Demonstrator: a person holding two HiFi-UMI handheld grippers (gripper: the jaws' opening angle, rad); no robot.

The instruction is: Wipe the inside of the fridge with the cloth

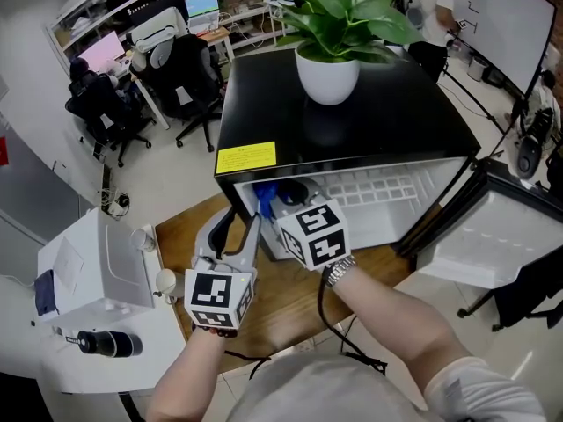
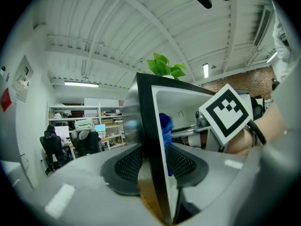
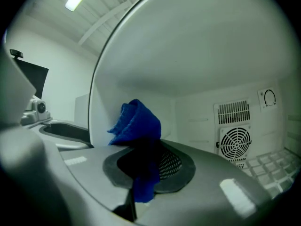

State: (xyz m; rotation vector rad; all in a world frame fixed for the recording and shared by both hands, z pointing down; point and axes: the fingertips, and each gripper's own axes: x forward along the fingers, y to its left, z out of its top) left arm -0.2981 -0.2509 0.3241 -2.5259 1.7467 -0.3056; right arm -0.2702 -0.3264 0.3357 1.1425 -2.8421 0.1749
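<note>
A black mini fridge (image 1: 352, 130) stands open with a white inside. My left gripper (image 1: 244, 224) is clamped on the front edge of the fridge's left wall (image 2: 153, 126), one pad on each side of it. My right gripper (image 1: 280, 209) reaches into the fridge just inside that wall and is shut on a bunched blue cloth (image 3: 136, 126). The cloth (image 1: 264, 199) sticks up from the jaws near the left inner wall (image 3: 113, 93). It also shows past the wall edge in the left gripper view, cloth (image 2: 165, 126), beside the right gripper's marker cube (image 2: 226, 112).
A potted plant (image 1: 327, 76) sits on the fridge top. The fridge door (image 1: 493, 236) hangs open at the right. A round fan grille (image 3: 235, 142) is on the back wall above a ribbed floor (image 3: 275, 161). A white machine (image 1: 88, 271) stands at the left, office chairs (image 1: 189, 82) behind.
</note>
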